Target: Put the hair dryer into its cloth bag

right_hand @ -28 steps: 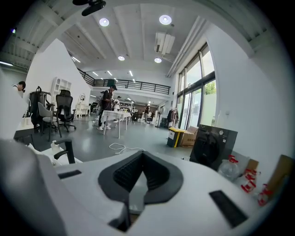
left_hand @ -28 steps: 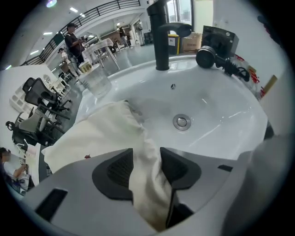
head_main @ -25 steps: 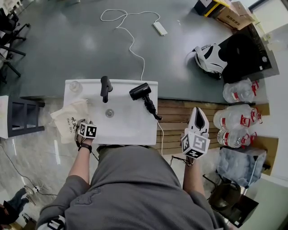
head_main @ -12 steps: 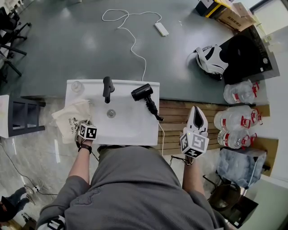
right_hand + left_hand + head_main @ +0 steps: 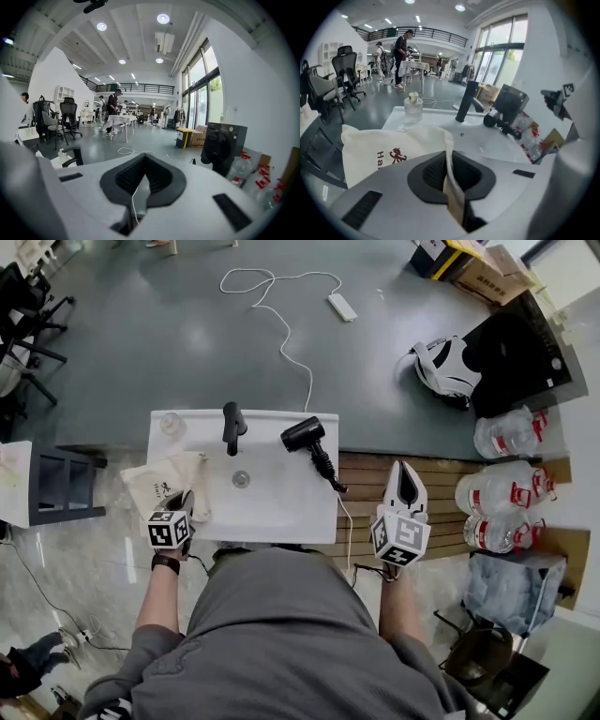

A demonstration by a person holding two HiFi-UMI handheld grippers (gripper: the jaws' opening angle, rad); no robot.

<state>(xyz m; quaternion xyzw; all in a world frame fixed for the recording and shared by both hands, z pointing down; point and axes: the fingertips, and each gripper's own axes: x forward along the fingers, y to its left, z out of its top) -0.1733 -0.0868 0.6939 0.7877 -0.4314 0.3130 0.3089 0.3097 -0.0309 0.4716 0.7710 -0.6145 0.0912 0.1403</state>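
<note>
Your L gripper [image 5: 185, 501]: jaws have just been closing, now pinch edge of cloth bag [image 5: 157, 484], which drapes off washbasin [image 5: 281, 507] rim at 9 o'clock. Your R gripper [image 5: 403, 482]: jaws clenched together, off basin at 3 o'clock. Hair dryer [image 5: 305, 435]: lies on basin at 1 o'clock, near black faucet [image 5: 232, 426], apart from bag.

On the washbasin [image 5: 281, 512]: one hair dryer [image 5: 305, 434], one tap [image 5: 232, 426], one small jar [image 5: 171, 422] at the back left corner, one cloth bag [image 5: 155, 486] over the left edge. Two grippers, left gripper [image 5: 186, 501] and right gripper [image 5: 405, 470]. On the floor, one power strip [image 5: 342, 306] and what looks like five water jugs [image 5: 511, 432].
</note>
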